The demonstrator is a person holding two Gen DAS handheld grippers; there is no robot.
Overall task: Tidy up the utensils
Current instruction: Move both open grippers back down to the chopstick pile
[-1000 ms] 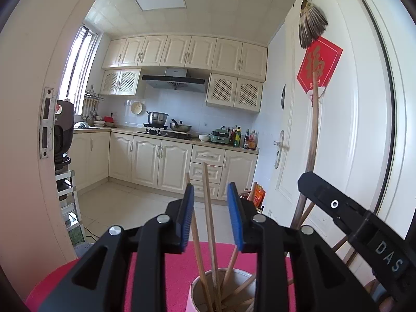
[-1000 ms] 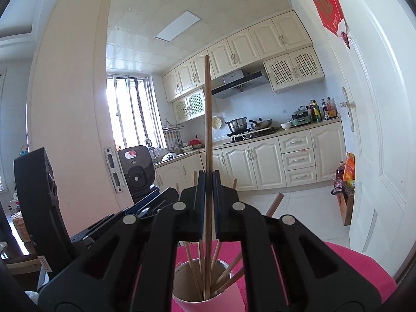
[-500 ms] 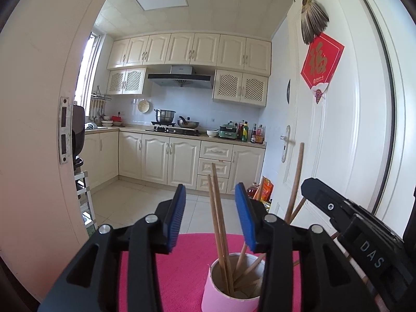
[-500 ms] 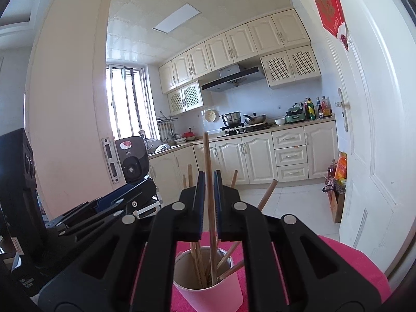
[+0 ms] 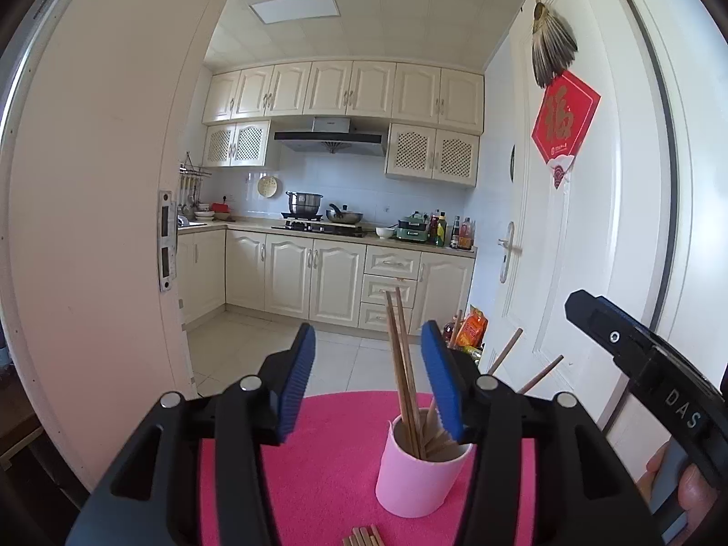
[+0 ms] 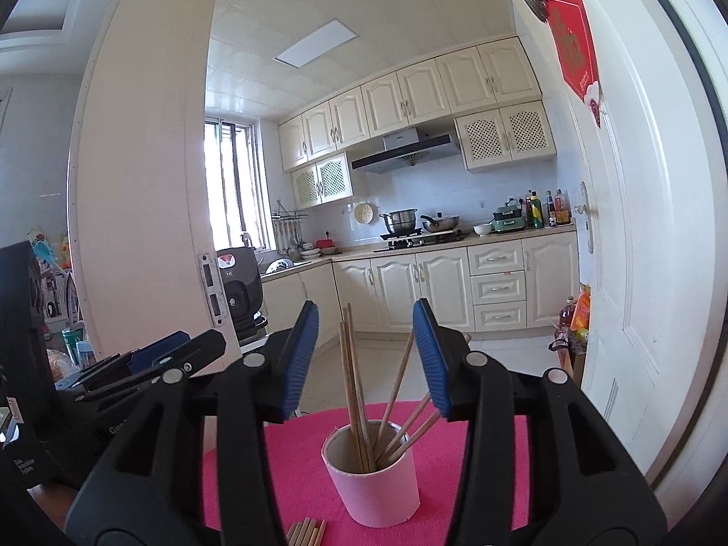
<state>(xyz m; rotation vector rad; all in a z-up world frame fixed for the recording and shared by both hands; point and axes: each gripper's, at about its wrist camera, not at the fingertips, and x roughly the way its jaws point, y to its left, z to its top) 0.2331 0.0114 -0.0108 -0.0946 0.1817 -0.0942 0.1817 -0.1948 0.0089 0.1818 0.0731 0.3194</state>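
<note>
Standing on pink mat [image 5: 327, 464]: pink cup [image 5: 421, 473], chopsticks [image 5: 402, 373] upright and leaning inside. Your left gripper [image 5: 377, 384] has just been opening; jaws apart w/ nothing pinched, cup just beyond them, toward right finger. Your right gripper [image 6: 366, 359]: jaws also just been opening, gapped w/ no grip; cup [image 6: 373, 477] sits centred past them, sticks [image 6: 352, 377] rising between pads w/o touching. Loose chopstick bundle [image 6: 307, 531] flat on mat at near edge, in front of cup. Part of your hand [image 5: 687, 487] shows far right.
</note>
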